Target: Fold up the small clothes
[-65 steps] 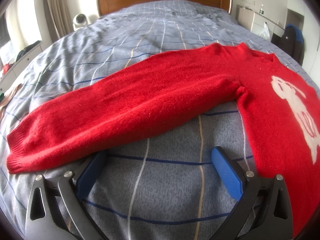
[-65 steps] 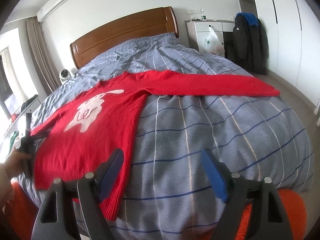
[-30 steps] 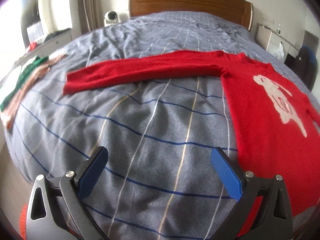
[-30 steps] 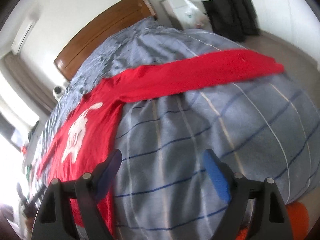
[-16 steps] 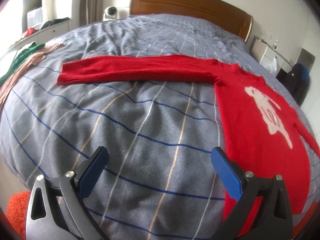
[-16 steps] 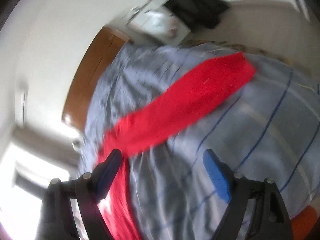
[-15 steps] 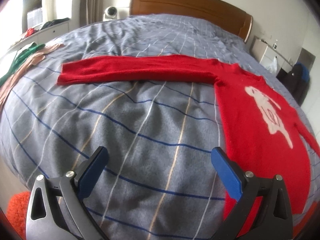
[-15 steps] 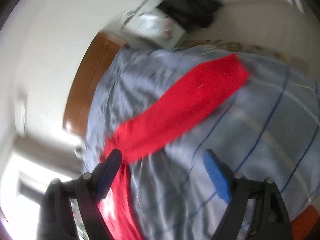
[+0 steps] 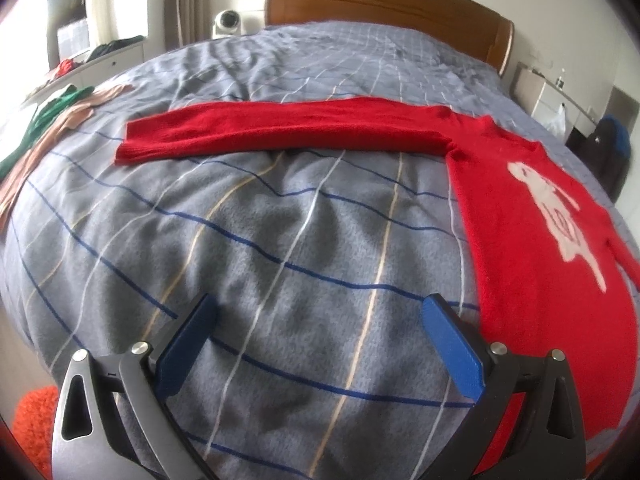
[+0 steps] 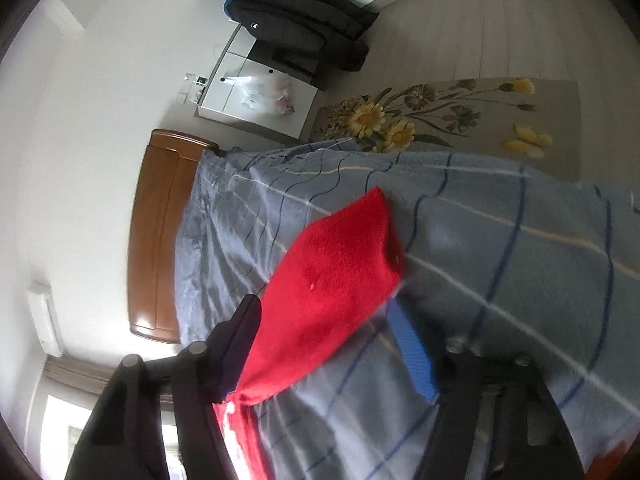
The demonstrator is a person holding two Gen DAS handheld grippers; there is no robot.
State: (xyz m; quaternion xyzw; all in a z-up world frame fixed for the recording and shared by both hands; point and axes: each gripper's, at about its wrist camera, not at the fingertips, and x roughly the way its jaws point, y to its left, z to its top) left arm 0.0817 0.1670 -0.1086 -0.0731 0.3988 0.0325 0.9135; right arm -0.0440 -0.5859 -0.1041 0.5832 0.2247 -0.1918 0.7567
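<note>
Right now my left gripper (image 9: 316, 344) hangs over the striped bed cover (image 9: 280, 240) with its blue pads (image 9: 452, 350) spread wide and only blanket between them, just beside the lower hem side of the red sweater (image 9: 532, 216). That sweater lies flat on the cover, its white figure (image 9: 552, 216) facing up, one sleeve (image 9: 280, 132) stretched straight out across the bed below the wooden headboard (image 9: 384, 4). Beyond that sleeve's cuff, near the bed's edge, sit a green garment (image 9: 48, 116) and a pinkish one (image 9: 52, 132). My right gripper (image 10: 324, 344) is rolled sideways at the other sleeve (image 10: 332, 276), whose cuff end lies on the cover between my fingers; the jaws have just been closing in on it, yet the blue pad (image 10: 412, 352) stands apart from the cloth, so nothing is pinched. Past the bed's side lies a flowered rug (image 10: 440, 116)
</note>
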